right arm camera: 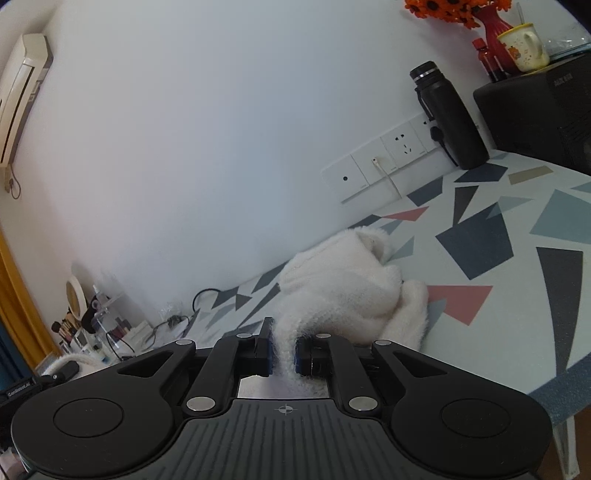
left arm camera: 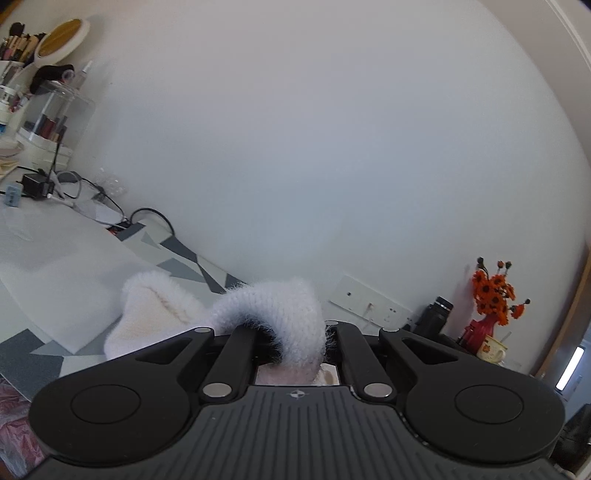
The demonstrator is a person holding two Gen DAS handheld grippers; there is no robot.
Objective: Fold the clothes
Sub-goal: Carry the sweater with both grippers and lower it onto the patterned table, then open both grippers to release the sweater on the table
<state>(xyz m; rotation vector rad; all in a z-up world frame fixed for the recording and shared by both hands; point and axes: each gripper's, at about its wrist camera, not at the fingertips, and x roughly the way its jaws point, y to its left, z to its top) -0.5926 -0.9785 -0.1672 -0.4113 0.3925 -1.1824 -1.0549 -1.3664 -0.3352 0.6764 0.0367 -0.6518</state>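
A fluffy white knitted sweater (right arm camera: 343, 288) lies bunched on the table with the geometric-patterned cloth (right arm camera: 517, 266), close to the wall. My right gripper (right arm camera: 283, 356) is shut on a fold of the sweater; the fabric is pinched between its blue pads. In the left wrist view, my left gripper (left arm camera: 295, 347) is shut on a thick fuzzy part of the same sweater (left arm camera: 273, 314), which drapes over the fingers and hides the fingertips. More of the sweater lies to the left behind it.
A black flask (right arm camera: 450, 118), a black box (right arm camera: 539, 110), a red vase with orange flowers (right arm camera: 495, 33) and a mug (right arm camera: 524, 46) stand at the right. Wall sockets (right arm camera: 384, 158) sit behind. Cosmetics, cables and a mirror (left arm camera: 62, 40) crowd the left end.
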